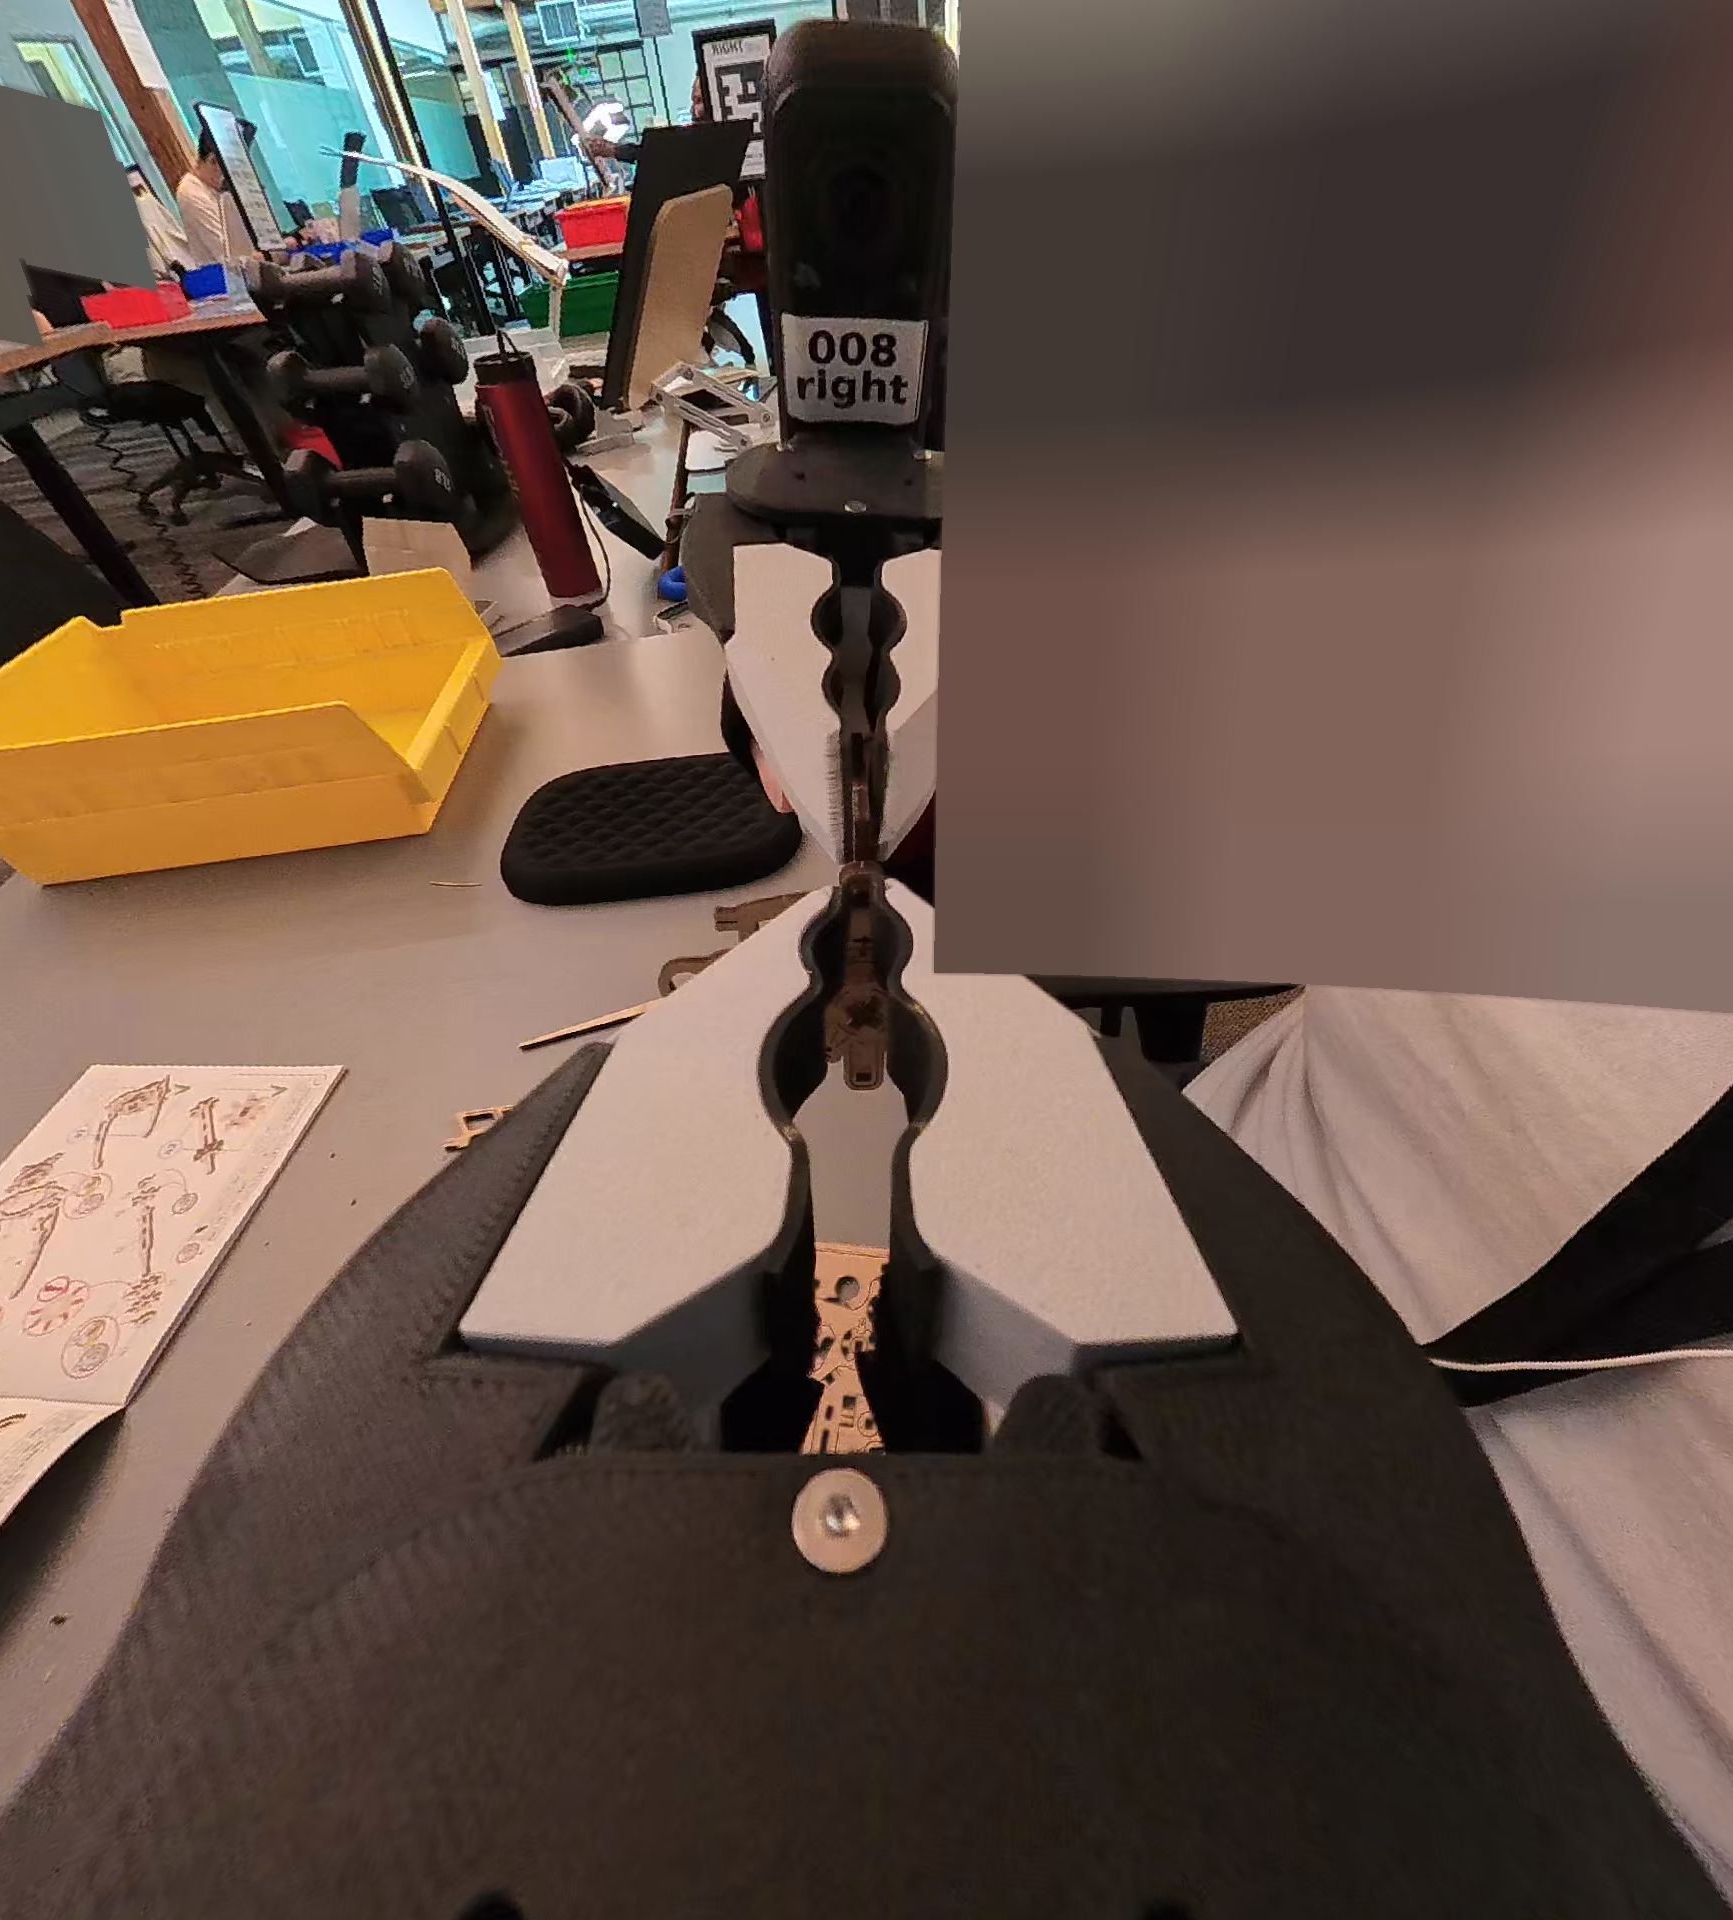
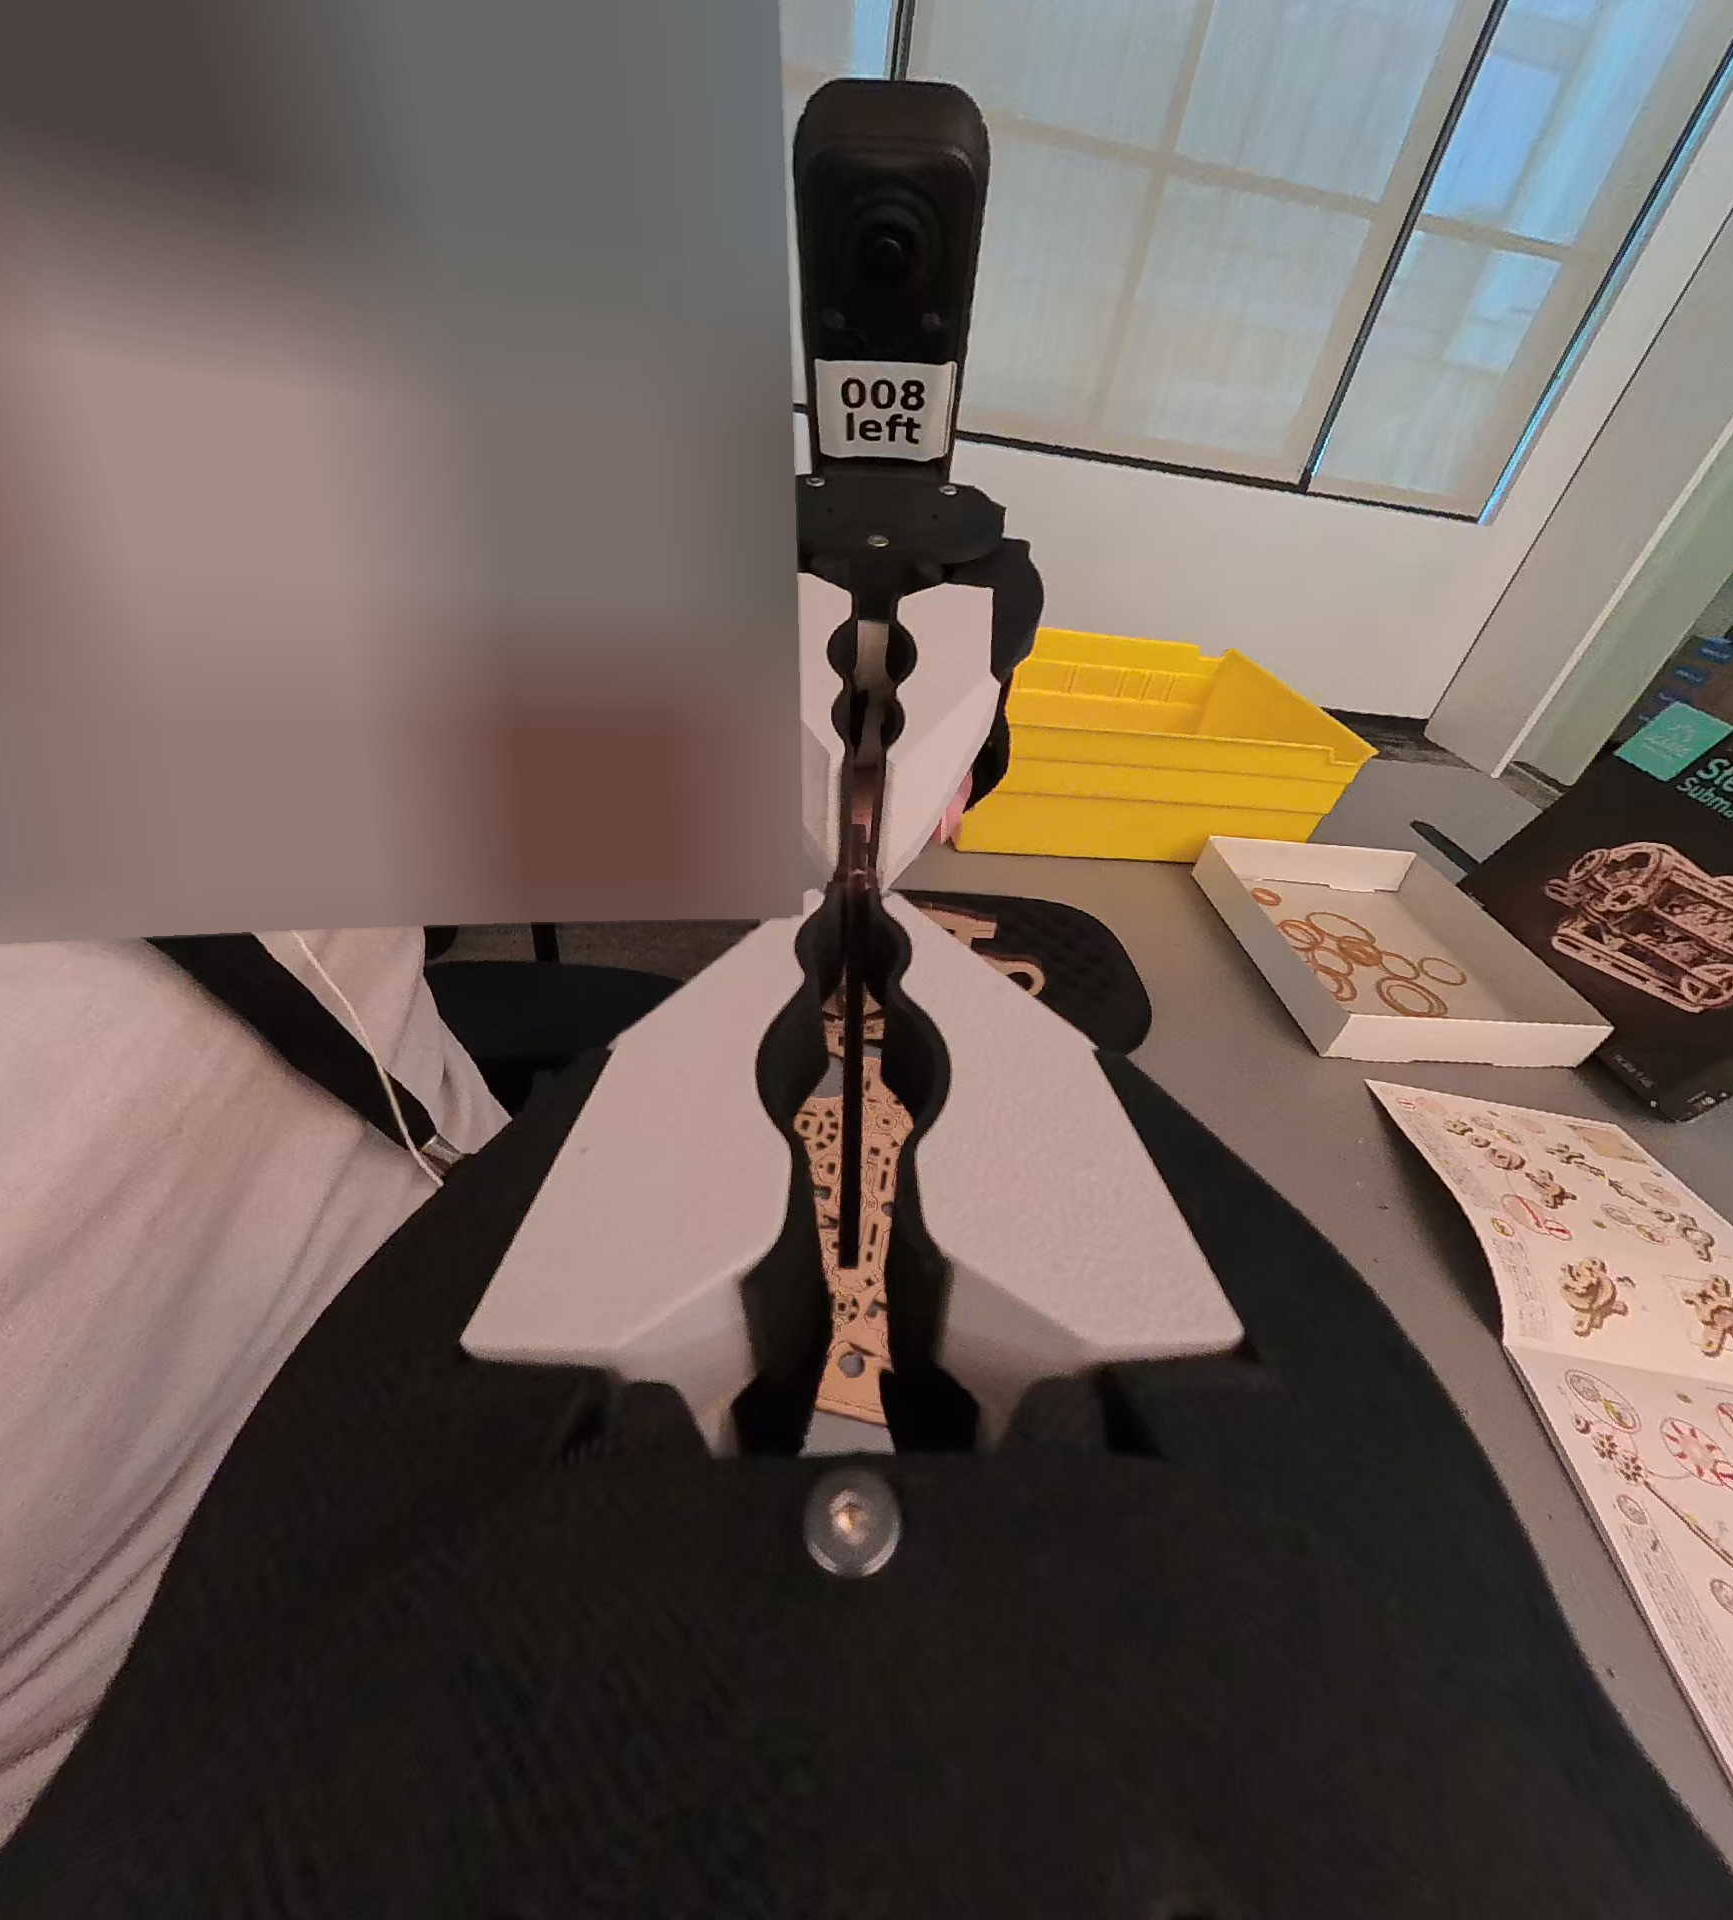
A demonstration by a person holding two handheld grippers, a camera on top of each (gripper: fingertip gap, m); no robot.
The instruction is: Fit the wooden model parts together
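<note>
**Holding two wooden parts tip to tip above the bench**

Facing each other nose to nose, both claws meet just in front of the yellow bin (image 1: pixel 207 717). The left claw (image 1: pixel 854 914) is clenched on a small wooden part (image 1: pixel 860 1023), seen edge-on between its fingers. The right claw (image 2: pixel 849 914) grips a thin wooden strip (image 2: pixel 849 1122), also edge-on. The two pieces touch at the fingertips. Below them, nearer than the bin, a fretwork wooden sheet (image 2: pixel 846 1340) lies on the grey bench (image 1: pixel 322 966), with an instruction leaflet (image 1: pixel 83 1226) beside it.
</note>
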